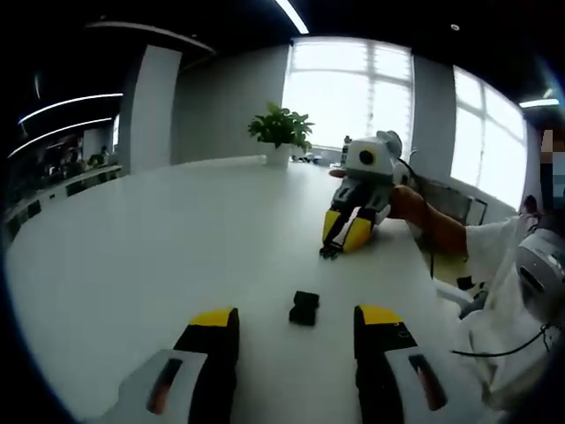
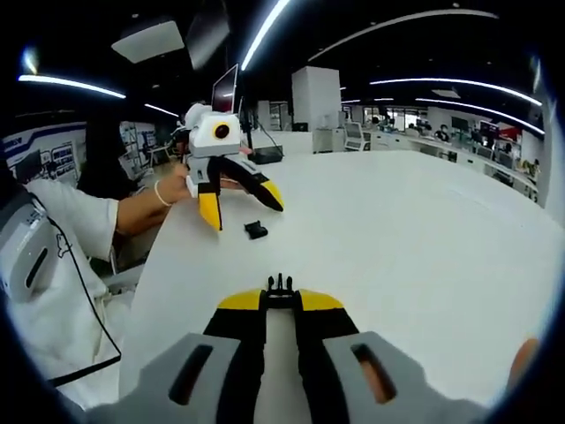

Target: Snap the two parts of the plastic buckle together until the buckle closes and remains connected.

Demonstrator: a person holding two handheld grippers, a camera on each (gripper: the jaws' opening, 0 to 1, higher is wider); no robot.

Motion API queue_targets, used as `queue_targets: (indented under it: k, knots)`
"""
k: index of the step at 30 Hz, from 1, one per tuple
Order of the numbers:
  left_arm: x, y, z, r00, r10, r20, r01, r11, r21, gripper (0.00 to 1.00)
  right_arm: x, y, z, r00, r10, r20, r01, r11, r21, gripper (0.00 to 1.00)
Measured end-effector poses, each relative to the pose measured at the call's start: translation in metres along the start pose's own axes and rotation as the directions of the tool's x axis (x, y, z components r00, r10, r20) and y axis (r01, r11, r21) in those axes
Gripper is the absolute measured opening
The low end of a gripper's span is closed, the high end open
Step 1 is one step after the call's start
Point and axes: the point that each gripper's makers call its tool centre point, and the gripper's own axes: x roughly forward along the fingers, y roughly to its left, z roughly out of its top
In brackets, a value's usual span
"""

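A wide white table (image 1: 159,230) spreads across the left gripper view. At the bottom of the frame the left gripper (image 1: 297,325) rises with its two yellow-tipped jaws spread well apart and nothing held between them. Just above the gap, near the lower centre, a small black buckle part (image 1: 304,308) lies loose on the table, touching neither jaw. In the right middle of the frame the right gripper (image 1: 340,240) tilts down towards the table, its yellow jaws drawn close together on a small dark pronged buckle part (image 1: 330,252) at their tips, which sits at or just above the tabletop. A person's forearm (image 1: 433,223) reaches in from the right edge behind that gripper, with a white sleeve (image 1: 490,265) below it. A potted plant (image 1: 281,132) stands at the far end of the table in front of bright windows.

In the right gripper view, the right gripper's jaws come up from the bottom centre, pressed nearly together, pinching the pronged piece whose black teeth stick out past the tips. In the upper left of that frame the left gripper hangs over the table with its jaws splayed, held by a hand (image 2: 177,187) wearing a thin wristband. The loose buckle part lies on the table just below and right of those open jaws.
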Motion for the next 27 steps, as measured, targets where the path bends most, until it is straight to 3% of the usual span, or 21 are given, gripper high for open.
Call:
queue_targets:
  k: [11, 18, 27]
  knots:
    - [0.0076, -0.0011, -0.0003, 1.000, -0.005, -0.023, 0.006, 1.000, 0.026, 0.47, 0.0016, 0.0037, -0.0002, 1.000, 0.009, 0.006, -0.009, 1.000, -0.004, 0.13]
    - [0.0058, 0.0041, -0.0028, 0.999, 0.031, -0.029, -0.028, 0.996, 0.091, 0.29, 0.0041, 0.0083, 0.0004, 1.000, -0.001, -0.002, 0.001, 1.000, -0.017, 0.13]
    - [0.0044, 0.0059, -0.0030, 0.999, 0.040, -0.015, -0.038, 0.996, 0.084, 0.20, 0.0057, 0.0075, 0.0020, 1.000, 0.000, 0.006, 0.000, 1.000, -0.014, 0.13]
